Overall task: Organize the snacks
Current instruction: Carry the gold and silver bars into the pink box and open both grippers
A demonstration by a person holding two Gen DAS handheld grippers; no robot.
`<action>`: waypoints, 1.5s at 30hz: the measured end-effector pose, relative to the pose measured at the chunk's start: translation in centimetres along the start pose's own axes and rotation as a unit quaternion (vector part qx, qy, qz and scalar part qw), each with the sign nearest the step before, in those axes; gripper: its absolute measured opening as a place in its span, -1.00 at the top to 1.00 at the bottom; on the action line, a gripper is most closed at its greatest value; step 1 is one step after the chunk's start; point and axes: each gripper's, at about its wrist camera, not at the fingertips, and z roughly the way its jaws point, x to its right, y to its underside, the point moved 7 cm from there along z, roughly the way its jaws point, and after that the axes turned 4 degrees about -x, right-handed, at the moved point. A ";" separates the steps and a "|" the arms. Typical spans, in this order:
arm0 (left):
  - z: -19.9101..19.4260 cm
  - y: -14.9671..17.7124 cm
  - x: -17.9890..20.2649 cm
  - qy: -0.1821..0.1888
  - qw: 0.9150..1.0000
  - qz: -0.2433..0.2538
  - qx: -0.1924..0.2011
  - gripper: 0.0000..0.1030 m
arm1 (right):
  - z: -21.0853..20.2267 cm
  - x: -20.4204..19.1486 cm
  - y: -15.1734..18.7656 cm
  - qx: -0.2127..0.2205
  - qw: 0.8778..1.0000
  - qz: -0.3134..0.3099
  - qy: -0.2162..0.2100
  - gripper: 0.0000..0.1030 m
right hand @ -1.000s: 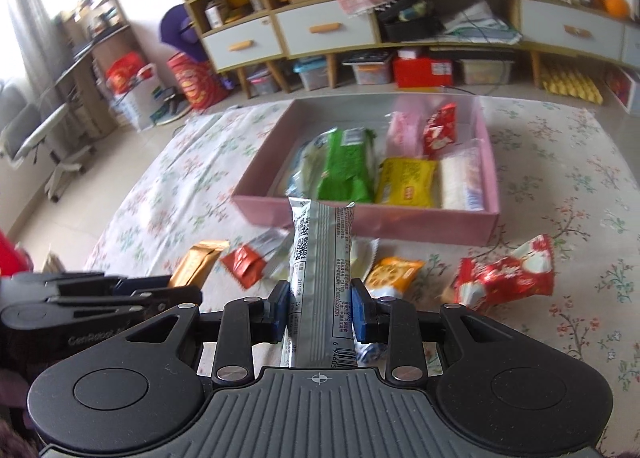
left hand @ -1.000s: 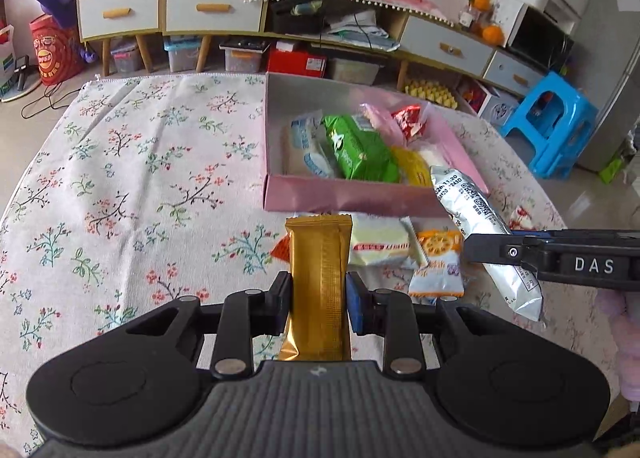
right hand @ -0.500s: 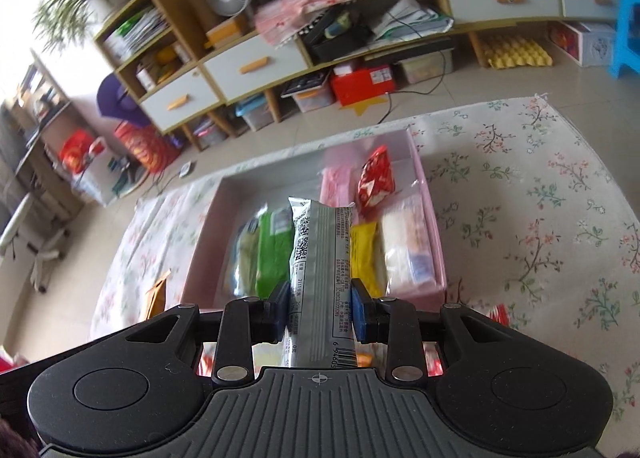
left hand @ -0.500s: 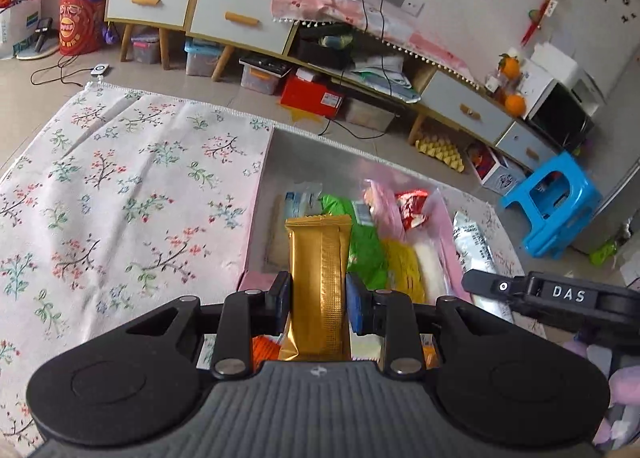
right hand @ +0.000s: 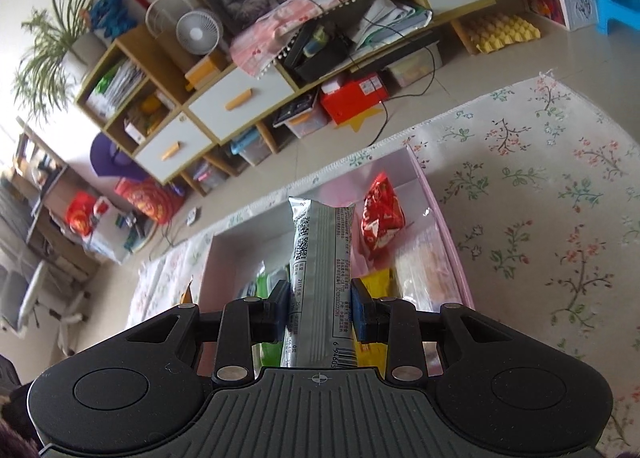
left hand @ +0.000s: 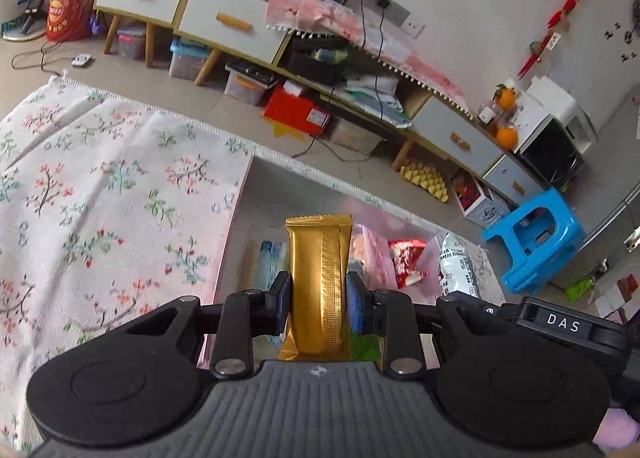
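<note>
My left gripper is shut on a gold foil snack bar, held upright over the pink box. My right gripper is shut on a silver snack packet, held over the same pink box. In the box lie a red snack bag, a yellow packet, a green packet and a clear-wrapped pack. The silver packet also shows in the left wrist view, next to the right gripper's body.
The box sits on a floral cloth that also shows in the right wrist view. Beyond the cloth's far edge are floor, a low cabinet with storage bins, and a blue stool at the right.
Both grippers have lifted with their snacks and moved forward from the loose snacks in front of the box to above the box. Both views now tilt higher toward the cabinet.
</note>
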 end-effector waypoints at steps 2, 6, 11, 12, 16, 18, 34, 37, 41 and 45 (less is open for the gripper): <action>0.4 -0.1 -0.2 -0.007 1.000 0.000 0.005 0.49 | 0.5 0.1 0.0 0.006 1.000 0.003 -0.001 0.42; 1.3 0.4 -0.6 -0.019 1.000 -0.004 0.001 0.49 | 1.4 0.5 0.1 0.011 1.000 0.009 0.007 0.42; 1.9 0.5 0.5 -0.002 1.000 0.004 0.000 0.49 | 2.3 1.2 0.5 0.008 1.000 0.011 0.026 0.41; 2.0 0.5 0.7 -0.002 1.000 0.007 0.000 0.49 | 2.3 1.5 0.5 0.007 1.000 0.013 0.028 0.41; 2.7 0.8 0.6 -0.015 1.000 0.010 -0.007 0.49 | 2.6 1.8 0.7 0.004 0.999 0.019 0.029 0.41; 2.8 0.8 0.2 -0.026 1.000 0.009 -0.008 0.49 | 2.5 1.8 0.8 0.004 0.999 0.016 0.031 0.41; 2.8 1.1 0.4 -0.052 0.998 0.020 -0.011 0.25 | 1.8 1.4 0.5 0.013 1.000 0.015 0.020 0.33; 2.4 1.0 0.3 -0.057 0.998 0.024 -0.008 -0.12 | 1.7 1.2 0.5 0.003 1.000 0.010 0.015 0.23; 1.7 1.1 0.3 -0.066 0.997 0.039 -0.006 -0.36 | 1.0 0.7 0.5 0.001 0.999 -0.016 0.029 0.02; 0.8 1.4 0.4 -0.073 0.996 0.059 -0.004 -0.56 | 0.0 0.2 0.6 -0.006 0.999 -0.034 0.035 -0.08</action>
